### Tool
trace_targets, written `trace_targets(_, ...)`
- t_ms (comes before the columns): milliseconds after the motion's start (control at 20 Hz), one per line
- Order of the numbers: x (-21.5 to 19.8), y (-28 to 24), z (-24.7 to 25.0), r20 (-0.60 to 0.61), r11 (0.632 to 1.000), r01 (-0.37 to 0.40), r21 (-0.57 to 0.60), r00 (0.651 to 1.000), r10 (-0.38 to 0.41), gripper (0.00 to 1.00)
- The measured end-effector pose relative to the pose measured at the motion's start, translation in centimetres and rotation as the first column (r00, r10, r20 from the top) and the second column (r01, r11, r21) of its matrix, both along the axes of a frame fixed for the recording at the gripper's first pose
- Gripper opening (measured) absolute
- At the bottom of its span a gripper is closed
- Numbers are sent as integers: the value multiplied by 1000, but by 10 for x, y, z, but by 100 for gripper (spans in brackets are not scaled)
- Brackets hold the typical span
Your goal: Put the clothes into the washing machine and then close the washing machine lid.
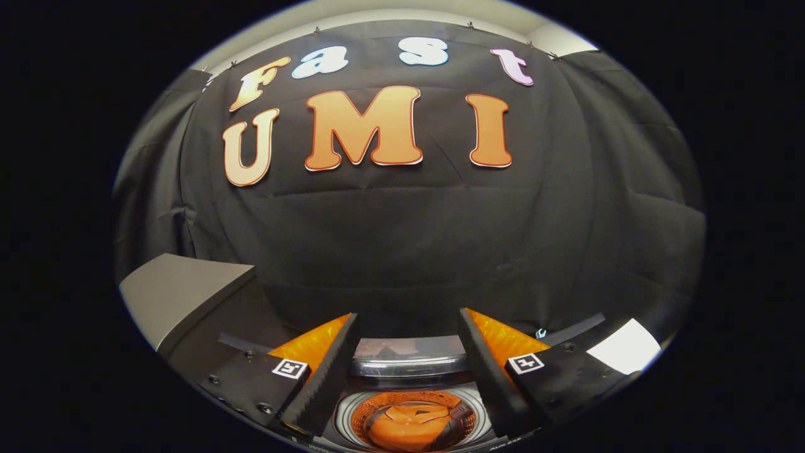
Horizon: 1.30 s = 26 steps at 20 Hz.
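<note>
The top-loading washing machine's round silver-rimmed drum (412,412) sits open below, between the fingers. An orange garment with dark patches (409,428) lies bunched inside it. The raised grey lid (173,292) stands at the left. The black claw (409,327) hangs released, fingers spread, holding nothing.

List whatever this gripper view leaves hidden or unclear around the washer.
- Washing machine front and sides: hidden by the open claw fingers.
- Orange clothes in the drum: near part cut off by the view's edge; how much lies there is unclear.
- Grey lid, raised beside the left finger: hinge hidden.
</note>
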State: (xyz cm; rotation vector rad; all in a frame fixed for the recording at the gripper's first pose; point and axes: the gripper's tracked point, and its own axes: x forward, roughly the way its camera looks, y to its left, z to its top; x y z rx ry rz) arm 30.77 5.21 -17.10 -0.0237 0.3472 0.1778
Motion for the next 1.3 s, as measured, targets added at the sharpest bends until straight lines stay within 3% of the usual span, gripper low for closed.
trace_targets(650, -50, -27, -44, -108, 999, 22, 42, 994, -17, 98)
trace_targets(850, -62, -29, -16, -47, 998, 14, 62, 999, -12, 99)
trace_targets(1300, -101, -51, 104, 158, 996, -11, 83, 987, -2, 98)
